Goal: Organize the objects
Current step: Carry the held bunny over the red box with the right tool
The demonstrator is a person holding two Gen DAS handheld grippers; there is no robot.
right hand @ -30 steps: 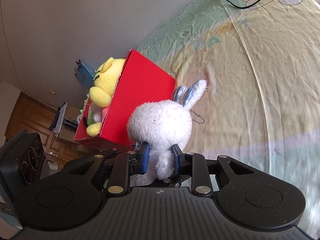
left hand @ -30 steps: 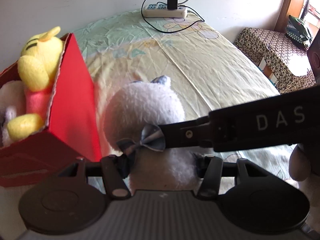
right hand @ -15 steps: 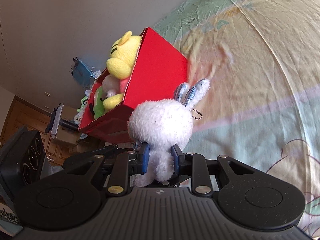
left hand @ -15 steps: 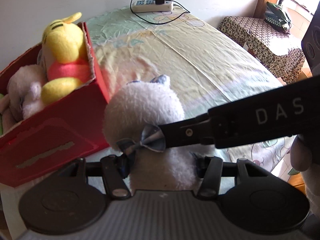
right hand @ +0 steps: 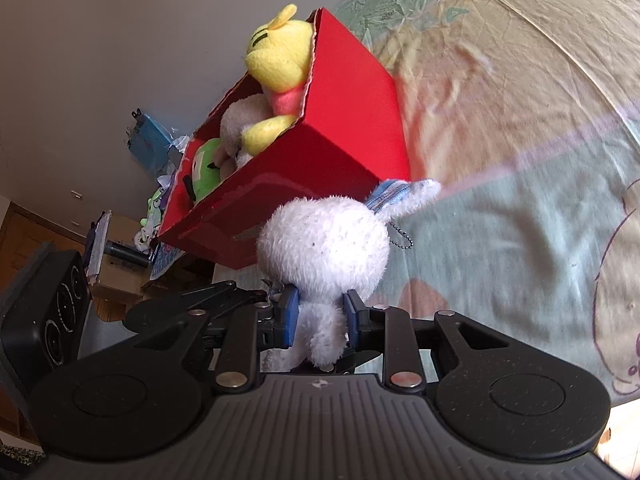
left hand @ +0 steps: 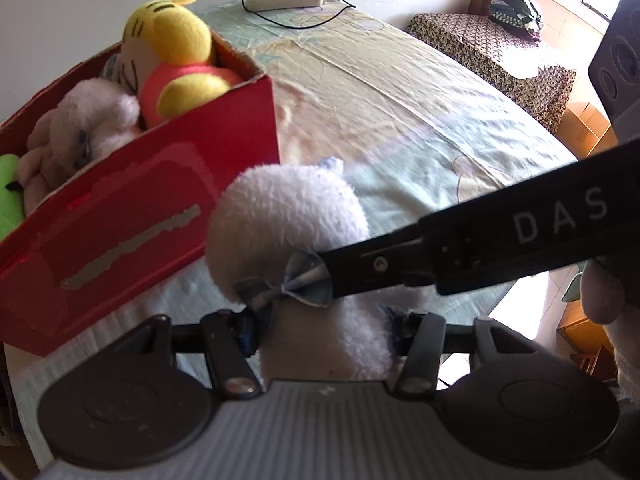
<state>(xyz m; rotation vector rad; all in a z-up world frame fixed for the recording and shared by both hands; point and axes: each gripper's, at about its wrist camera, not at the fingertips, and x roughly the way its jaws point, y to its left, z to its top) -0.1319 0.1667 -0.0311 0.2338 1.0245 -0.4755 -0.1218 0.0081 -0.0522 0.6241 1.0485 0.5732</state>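
Rabbit (right hand: 324,240) clamped in both grippers, left (left hand: 326,330) and right (right hand: 318,316), hanging just beside near wall of red box (left hand: 132,216). Lift clear over rim, aim for gap beside yellow toy (left hand: 176,48), release both together.

**Colours and patterns**

White plush rabbit (right hand: 324,236) with blue-striped ears and grey-blue bow. Red box (left hand: 132,216). Yellow plush (left hand: 172,36) with pink shirt. Green plush (right hand: 206,170). Pale green-and-yellow cartoon-print bedsheet (left hand: 400,92). Brown patterned stool cover (left hand: 492,48).
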